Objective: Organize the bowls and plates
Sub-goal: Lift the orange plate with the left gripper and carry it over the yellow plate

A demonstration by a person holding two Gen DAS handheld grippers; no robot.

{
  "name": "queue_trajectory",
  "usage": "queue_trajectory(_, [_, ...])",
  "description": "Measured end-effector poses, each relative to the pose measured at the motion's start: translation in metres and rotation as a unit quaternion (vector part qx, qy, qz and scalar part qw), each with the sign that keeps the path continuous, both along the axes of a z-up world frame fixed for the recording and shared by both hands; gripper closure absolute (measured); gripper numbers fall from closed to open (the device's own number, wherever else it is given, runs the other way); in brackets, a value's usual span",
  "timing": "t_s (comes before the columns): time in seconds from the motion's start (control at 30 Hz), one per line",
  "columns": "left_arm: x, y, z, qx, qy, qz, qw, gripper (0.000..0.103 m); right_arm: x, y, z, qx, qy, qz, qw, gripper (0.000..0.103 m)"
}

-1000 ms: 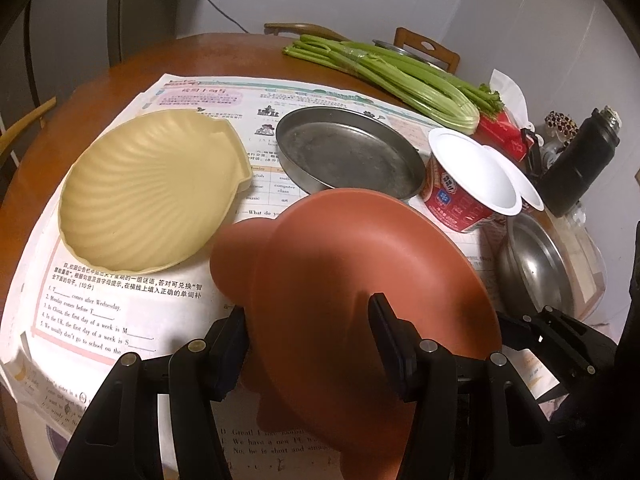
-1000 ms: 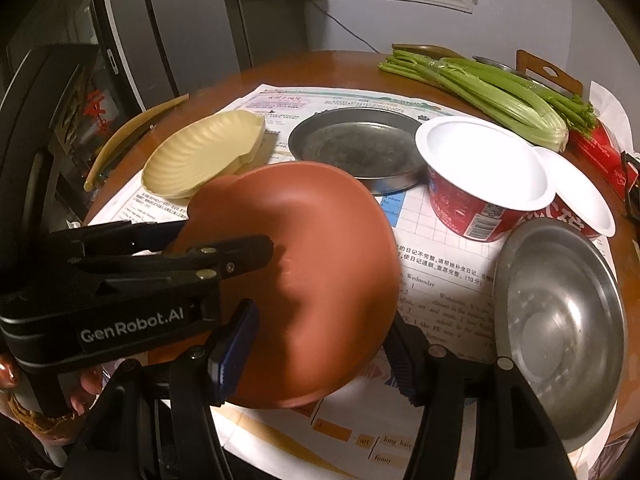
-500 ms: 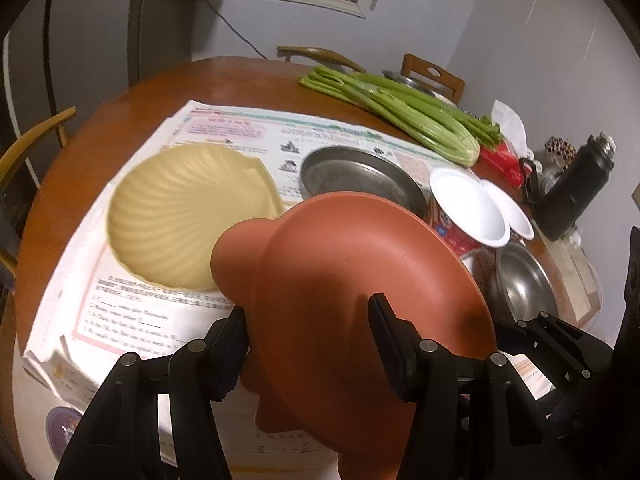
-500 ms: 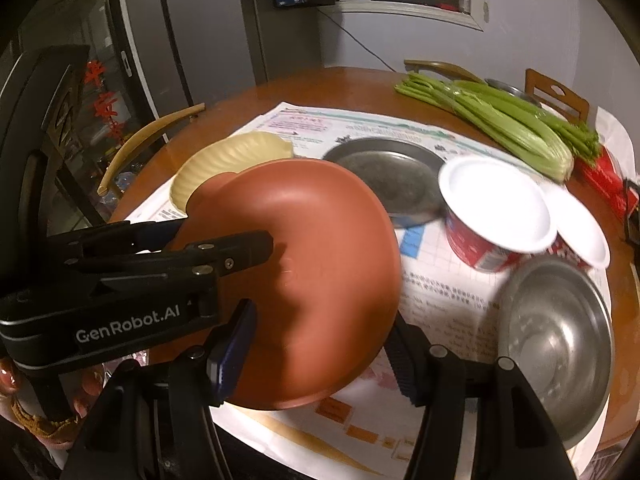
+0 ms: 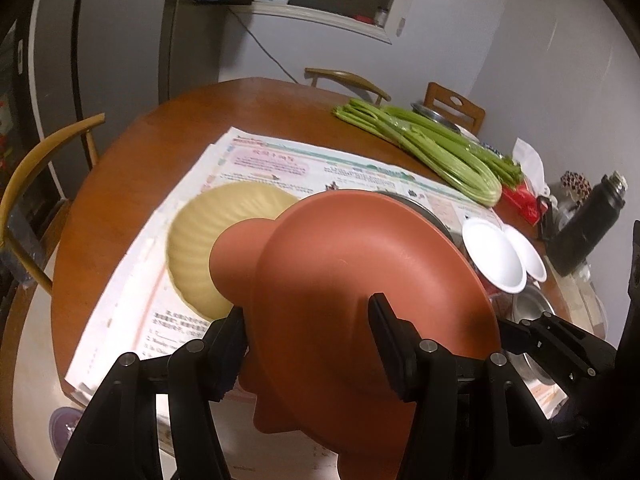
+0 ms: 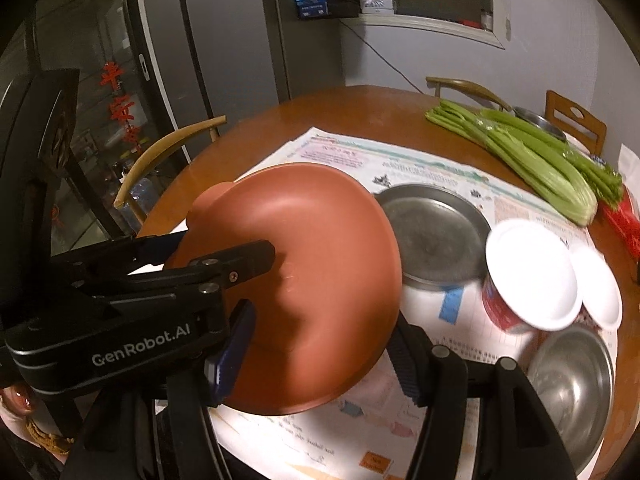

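Both grippers hold one terracotta-red plate with ear-shaped lobes (image 5: 360, 280), lifted above the table; it also shows in the right wrist view (image 6: 312, 264). My left gripper (image 5: 308, 332) is shut on its near rim. My right gripper (image 6: 320, 340) is shut on the rim beside the left one. A cream shell-shaped plate (image 5: 216, 232) lies on the newspaper behind it, partly hidden. A round metal plate (image 6: 432, 232) lies to its right. A steel bowl (image 6: 572, 392) stands at the right front.
Two red paper cups with white lids (image 6: 532, 276) stand beside the steel bowl. Celery (image 6: 528, 152) lies at the table's back right. A black flask (image 5: 588, 224) stands at the far right. Wooden chairs (image 5: 36, 168) ring the round table (image 5: 132, 168).
Both grippers have risen and pulled back with the red plate, so the table looks farther below. The shell plate, metal plate and cups have not moved.
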State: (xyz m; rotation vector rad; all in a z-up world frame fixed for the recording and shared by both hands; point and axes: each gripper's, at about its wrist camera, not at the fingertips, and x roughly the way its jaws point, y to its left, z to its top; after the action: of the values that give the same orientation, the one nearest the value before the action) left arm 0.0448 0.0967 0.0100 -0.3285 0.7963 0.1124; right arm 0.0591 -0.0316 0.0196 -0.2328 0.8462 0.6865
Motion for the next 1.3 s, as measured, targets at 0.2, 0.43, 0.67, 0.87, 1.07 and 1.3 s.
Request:
queue_trajectory(0.2, [0.001, 0.018, 0.009, -0.001, -0.009, 0.012, 0.9999, 0.044, 0.007, 0.018, 0.008, 0.006, -0.001, 0.009, 1.000, 0.039])
queue_trajectory(0.43, [0.007, 0.046, 0.025, 0.001, -0.024, 0.030, 0.9993, 0.044, 0.017, 0.044, 0.017, 0.007, -0.005, 0.022, 1.000, 0.039])
queue_trajectory(0.67, [0.014, 0.071, 0.032, 0.008, -0.025, 0.043, 0.9987, 0.044, 0.029, 0.071, 0.019, 0.021, -0.001, 0.024, 0.999, 0.039])
queue_trajectory(0.87, [0.021, 0.085, 0.019, 0.007, -0.014, 0.044, 0.9989, 0.044, 0.039, 0.083, 0.005, 0.023, 0.022, 0.018, 0.999, 0.039])
queue_trajectory(1.07, [0.032, 0.093, 0.000, -0.003, 0.002, 0.043, 0.9991, 0.044, 0.045, 0.089, -0.012, 0.013, 0.038, 0.012, 0.999, 0.039])
queue_trajectory(1.3, [0.044, 0.097, -0.017, 0.000, 0.023, 0.045, 0.9987, 0.044, 0.052, 0.096, -0.027, 0.007, 0.054, 0.009, 0.998, 0.039])
